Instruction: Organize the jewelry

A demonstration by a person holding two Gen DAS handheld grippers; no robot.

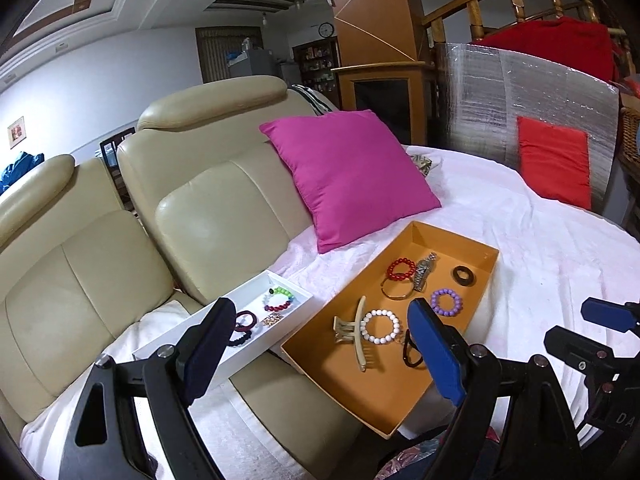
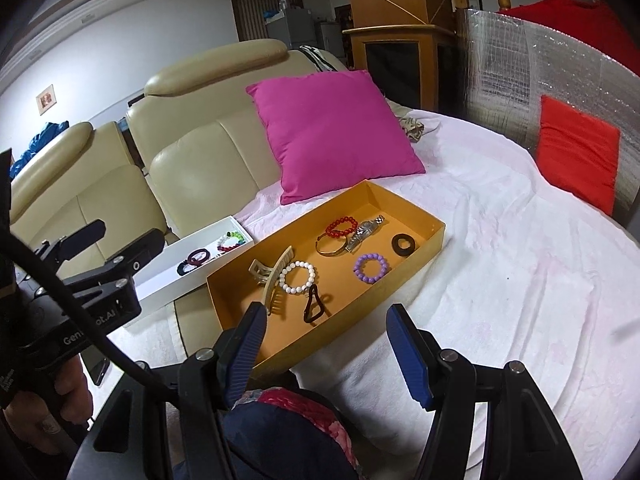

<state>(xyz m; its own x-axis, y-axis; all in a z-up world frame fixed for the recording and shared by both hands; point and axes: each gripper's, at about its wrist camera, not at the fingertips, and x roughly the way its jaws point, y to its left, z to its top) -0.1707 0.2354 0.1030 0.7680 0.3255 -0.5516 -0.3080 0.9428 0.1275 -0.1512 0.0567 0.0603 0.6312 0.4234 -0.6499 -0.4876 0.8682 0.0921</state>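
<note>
Both grippers – left (image 1: 320, 344), right (image 2: 324, 344) – hover w/ jaws wide apart, empty. White bead bracelet (image 2: 298, 277) lies mid-frame in the orange box (image 2: 434, 240): prob. light, stretchy, beads slippery – pinch across one side of the loop.

Two trays are sitting ahead of me on the covered sofa: larger tray (image 2: 434, 236) right, smaller tray (image 2: 168, 284) just left of it. Cushion (image 2: 332, 128) is leaning behind the larger tray. In the larger tray, hair claw (image 2: 274, 276) is lying left, beaded bracelet (image 2: 298, 277) beside it, watch (image 2: 366, 230) toward the back, ring-shaped piece (image 2: 403, 245) far right. Smaller tray is holding hair ties (image 2: 194, 260) and another bracelet (image 2: 230, 241).
</note>
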